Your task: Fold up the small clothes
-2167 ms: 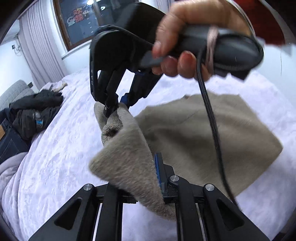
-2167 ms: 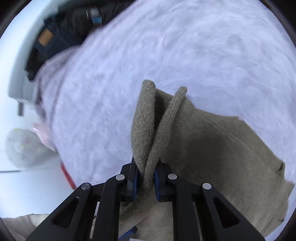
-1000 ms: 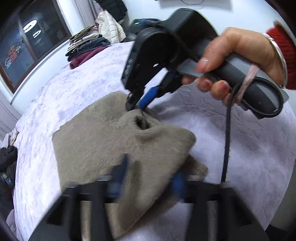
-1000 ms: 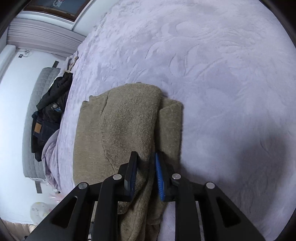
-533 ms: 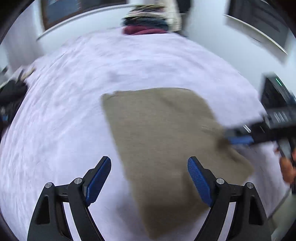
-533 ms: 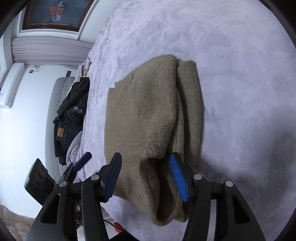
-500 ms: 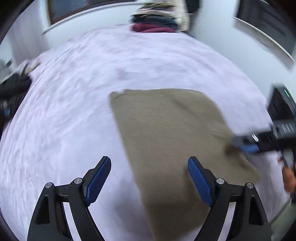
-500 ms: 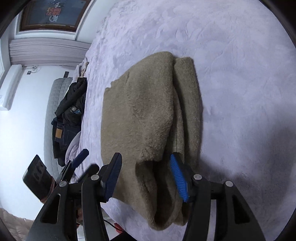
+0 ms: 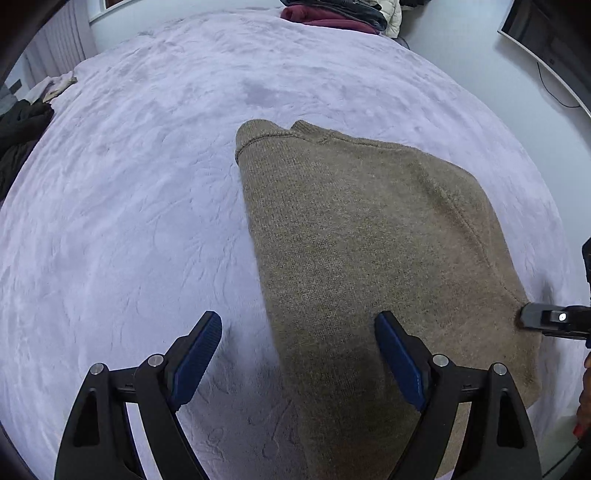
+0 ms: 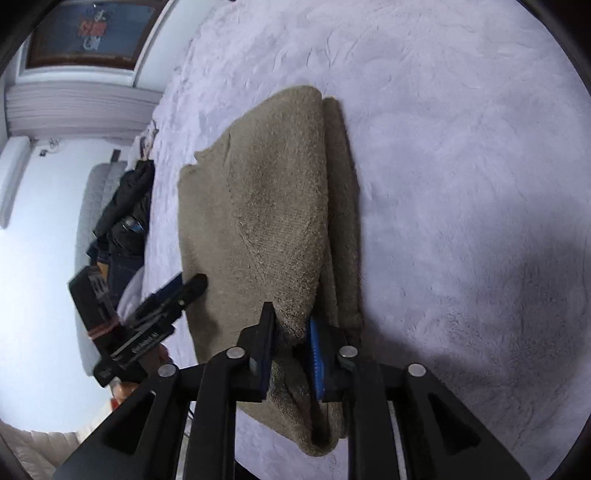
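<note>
Pale lilac plush bedspread with an embossed leaf pattern, covering the bed. Stack of folded garments, maroon lowest, at the far edge. Heap of dark clothing at the left edge. Dark-framed picture on the wall beyond the bed.

Sweater on bedspread; clothes pile behind.

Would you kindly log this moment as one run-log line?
left gripper: open, above sweater edge | right gripper: shut on sweater fold | sweater: folded, flat on bedspread
</note>
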Available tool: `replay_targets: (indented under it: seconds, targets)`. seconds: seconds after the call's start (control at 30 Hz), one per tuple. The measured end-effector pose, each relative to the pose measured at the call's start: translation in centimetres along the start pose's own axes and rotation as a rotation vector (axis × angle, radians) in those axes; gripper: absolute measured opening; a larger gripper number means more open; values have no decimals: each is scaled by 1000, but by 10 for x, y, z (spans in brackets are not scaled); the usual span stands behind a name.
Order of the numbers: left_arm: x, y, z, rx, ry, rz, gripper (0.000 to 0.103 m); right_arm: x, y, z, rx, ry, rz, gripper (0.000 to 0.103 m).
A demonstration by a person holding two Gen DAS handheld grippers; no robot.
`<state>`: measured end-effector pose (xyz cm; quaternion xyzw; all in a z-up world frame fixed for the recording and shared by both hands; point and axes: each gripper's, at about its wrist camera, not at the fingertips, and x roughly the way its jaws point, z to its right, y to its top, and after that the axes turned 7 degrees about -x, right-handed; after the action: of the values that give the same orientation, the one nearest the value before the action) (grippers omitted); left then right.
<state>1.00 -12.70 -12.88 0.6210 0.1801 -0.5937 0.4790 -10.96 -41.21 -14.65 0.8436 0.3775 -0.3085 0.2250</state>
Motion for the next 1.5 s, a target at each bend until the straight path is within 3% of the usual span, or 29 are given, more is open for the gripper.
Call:
replay_targets:
  seconds: [0.03,0.07,0.2,0.33,0.4,0.43,0.47,0.53,0.63,0.73,0.8,0.83,0.87,0.93,1.0,1.03,1.07,1.1,1.13,1.23,1.3,1.37,1.4,1.47,1.5]
  targets:
    - [2,0,-1,-5,-5,-2,86,-8,-1,0,1,6,37,55]
    - [2,-1,-2,-6,-8,-1,87,-14,-3,0,5,2,64,65]
    - [-3,-1,-5,-12,2,-7,90,-34,-24,4,42,6,74,64]
    - [-13,-6,-5,-17,6,-8,90,-41,-46,-18,-59,-29,37,58]
    - [-16,-10,0,-3,13,-5,90,-35,-47,-30,-124,-76,8,50]
    - [-16,-13,3,10,18,-6,90,-30,-44,-36,-152,-100,6,33]
    - [-15,-15,6,22,27,-9,90,-25,-41,-40,-176,-133,10,8]
    - [-10,-21,8,31,42,-19,90,-17,-32,-35,-146,-232,30,6]
    - [-6,-28,5,15,35,-32,90,-11,-40,7,9,-322,16,5]
    - [-6,-31,1,3,26,-29,90,-31,-56,23,100,-230,75,7]
    - [-6,-31,1,-4,26,-30,90,-44,-59,2,9,-262,92,10]
    - [-6,-32,2,-6,28,-31,90,-46,-57,-10,-41,-287,81,21]
    - [-6,-32,3,-6,33,-30,90,-46,-55,-23,-91,-298,68,44]
    - [-9,-32,4,-5,41,-26,90,-44,-52,-47,-182,-254,67,65]
    - [-14,-33,6,-4,44,-23,90,-36,-49,-65,-254,-241,55,65]
    - [-17,-33,6,0,43,-19,90,-28,-47,-70,-273,-261,38,58]
    - [-19,-34,7,5,43,-15,90,-18,-43,-73,-284,-277,18,21]
    - [-21,-35,8,15,47,-10,90,-10,-41,-72,-285,-281,3,3]
    - [-21,-36,8,23,54,-7,90,-9,-40,-64,-264,-288,5,5]
    - [-14,-41,4,9,48,-31,90,-9,-43,-19,-39,-199,60,4]
    - [-10,-44,1,-17,28,-51,90,-9,-54,24,151,-71,104,4]
    - [-10,-45,1,-28,28,-55,90,-10,-66,47,251,24,142,1]
    - [-11,-45,1,-30,34,-55,90,-12,-70,49,255,21,150,0]
    - [-15,-46,1,-30,42,-58,90,-15,-73,49,231,-93,125,0]
    - [-16,-46,0,-30,41,-61,90,-17,-78,52,240,-110,112,0]
